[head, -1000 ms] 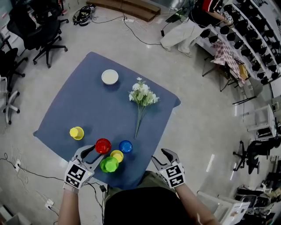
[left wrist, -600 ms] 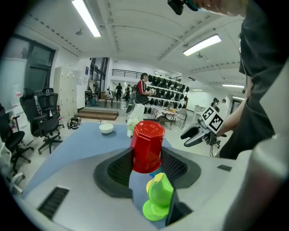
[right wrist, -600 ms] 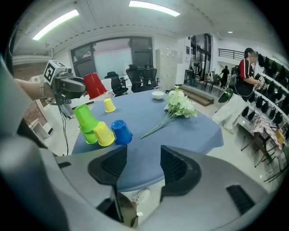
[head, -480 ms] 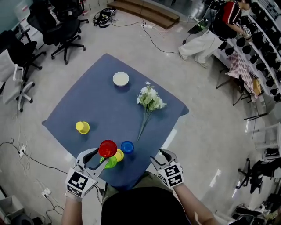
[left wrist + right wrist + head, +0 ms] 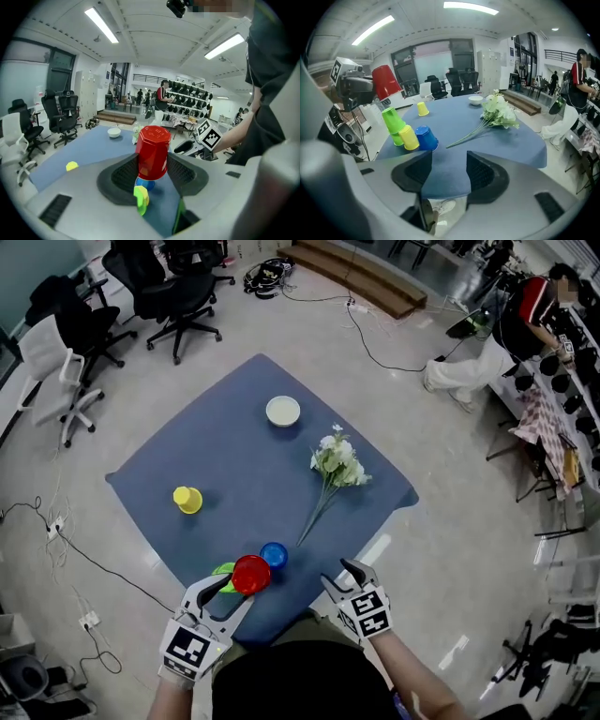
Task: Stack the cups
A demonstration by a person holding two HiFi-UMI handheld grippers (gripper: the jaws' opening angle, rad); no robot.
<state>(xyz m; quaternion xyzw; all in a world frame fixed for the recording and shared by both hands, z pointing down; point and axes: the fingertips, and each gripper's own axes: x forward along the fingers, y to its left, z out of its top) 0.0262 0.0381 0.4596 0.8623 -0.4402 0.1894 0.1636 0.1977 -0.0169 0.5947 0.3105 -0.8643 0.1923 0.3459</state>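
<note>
- Two tools sit nearest the person, at the near edge of the blue surface (image 5: 244, 456). The right tool (image 5: 449, 174) hangs with its jaws wide apart and nothing between them.
- On the left, the left tool (image 5: 153, 174) is clamped on the red cup (image 5: 153, 151), pads pressing on its sides. The cup is mouth-down and held in the air, clear of the surface.
- Just beyond and below it stand the green cup (image 5: 393, 123), a yellow cup (image 5: 408, 137) and the blue cup (image 5: 425, 138), all mouth-down and packed close together.
- The step looks like carrying the red cup over one of these three and seating it on top.
- To do this well, the cup should stay level and be centred over the chosen base.
- It should then come straight down, and the jaws should open only once it sits, since a sideways nudge would likely topple the crowded neighbours.
- Farther left, a second yellow cup (image 5: 187, 499) stands alone, well apart from the rest.
- A bunch of flowers (image 5: 339, 463) lies farther right, and a white bowl (image 5: 283, 411) sits farthest away.
- A second earlier, the red cup stood on the surface among the others, between the left tool's jaws; now it is raised above them.
- The right tool has stayed empty at the near edge.
</note>
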